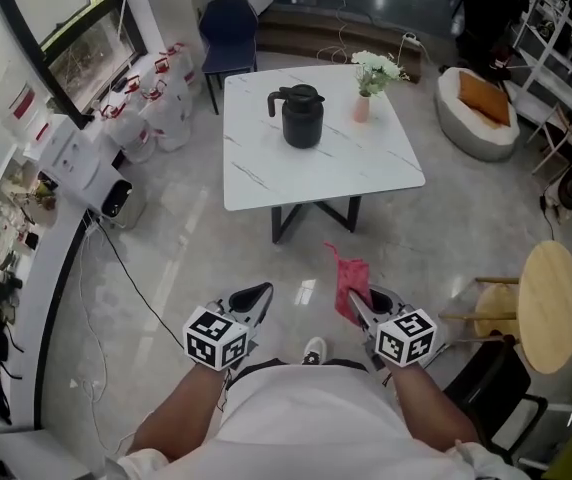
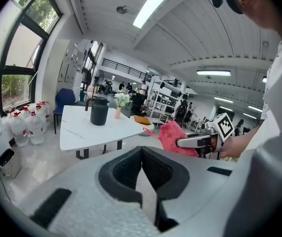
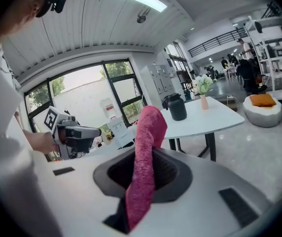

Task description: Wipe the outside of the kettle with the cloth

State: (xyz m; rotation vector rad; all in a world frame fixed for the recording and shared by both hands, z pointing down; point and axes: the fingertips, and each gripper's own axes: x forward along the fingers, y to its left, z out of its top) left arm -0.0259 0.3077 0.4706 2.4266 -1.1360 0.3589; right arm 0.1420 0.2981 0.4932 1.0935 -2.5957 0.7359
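Note:
The black kettle [image 1: 301, 116] stands on the white square table [image 1: 356, 173] some way ahead of me, beside a small vase of white flowers [image 1: 364, 93]. My right gripper [image 1: 359, 304] is shut on a pink cloth [image 1: 349, 280], which sticks up out of its jaws [image 3: 148, 147]. My left gripper [image 1: 253, 302] is shut with nothing in it [image 2: 142, 154]. Both are held low over the floor, well short of the table. The left gripper view shows the kettle [image 2: 99, 111] far off and the cloth [image 2: 173, 137] in the right gripper [image 2: 200, 141]. The kettle [image 3: 177, 106] shows small in the right gripper view too.
A blue chair [image 1: 228, 30] stands behind the table. Water bottles [image 1: 156, 103] and a white dispenser [image 1: 91, 173] line the left wall, with a cable [image 1: 131, 283] across the floor. A round wooden stool [image 1: 551, 303] is at my right, a beanbag [image 1: 478, 113] further back.

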